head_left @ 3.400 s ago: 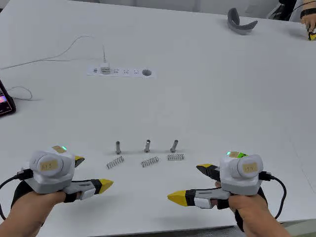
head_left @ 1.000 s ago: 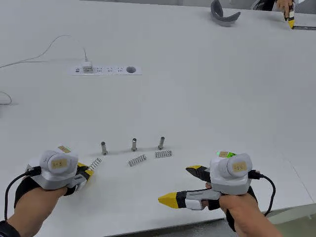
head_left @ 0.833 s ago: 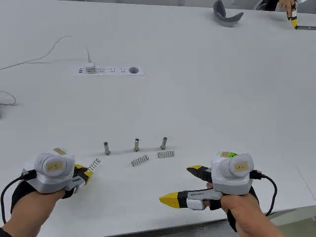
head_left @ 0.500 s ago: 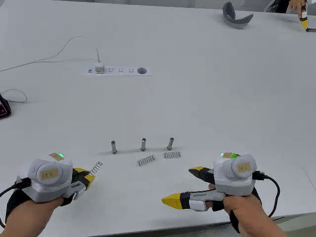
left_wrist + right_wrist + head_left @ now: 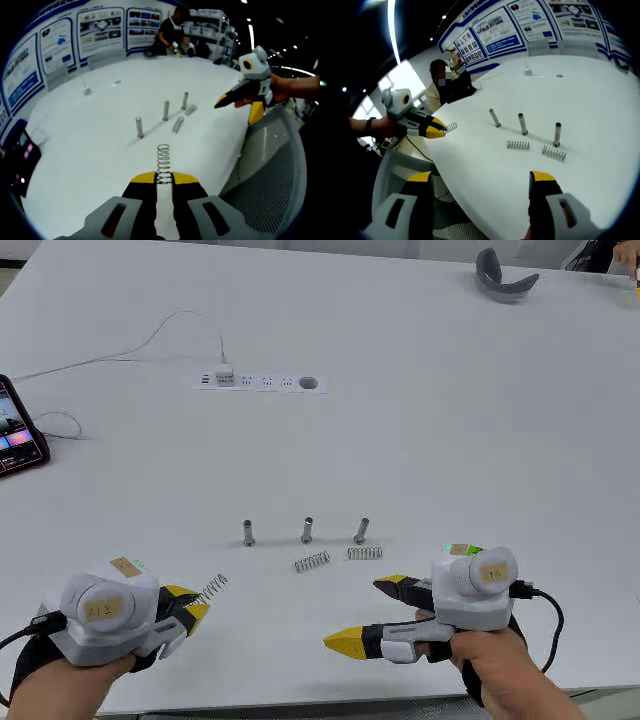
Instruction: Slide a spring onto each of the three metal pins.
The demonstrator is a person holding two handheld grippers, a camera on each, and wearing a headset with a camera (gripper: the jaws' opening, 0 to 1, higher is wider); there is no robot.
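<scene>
Left gripper (image 5: 190,605) is low over the near edge of the bench (image 5: 450,440), toward its near-left corner, jaws pinched almost shut on one end of a spring (image 5: 212,589). In the left gripper view the yellow tips (image 5: 157,177) clamp the bottom coils and the rest of the spring (image 5: 163,159) sticks straight out ahead, pointing toward the pins. Cannot tell whether its free end touches the bench. Right gripper (image 5: 362,612) is also by the near edge, right of centre, jaws spread wide, holding and touching nothing; its own view shows the two yellow-tipped jaws far apart with bare bench between them. Three pins stand upright in a row in the middle of the near half of the bench: left pin (image 5: 248,532), middle pin (image 5: 307,529), right pin (image 5: 361,530). None carries a spring. Two loose springs lie flat just on the near side of the row, one (image 5: 312,561) before the middle pin, the other (image 5: 365,553) before the right pin, each apart from its pin. Further back, a white power strip (image 5: 262,383) with a cable (image 5: 130,350) trailing to the left edge. A phone (image 5: 15,438) lies at the left edge, screen lit. A grey curved piece (image 5: 505,280) sits near the far-right corner.
</scene>
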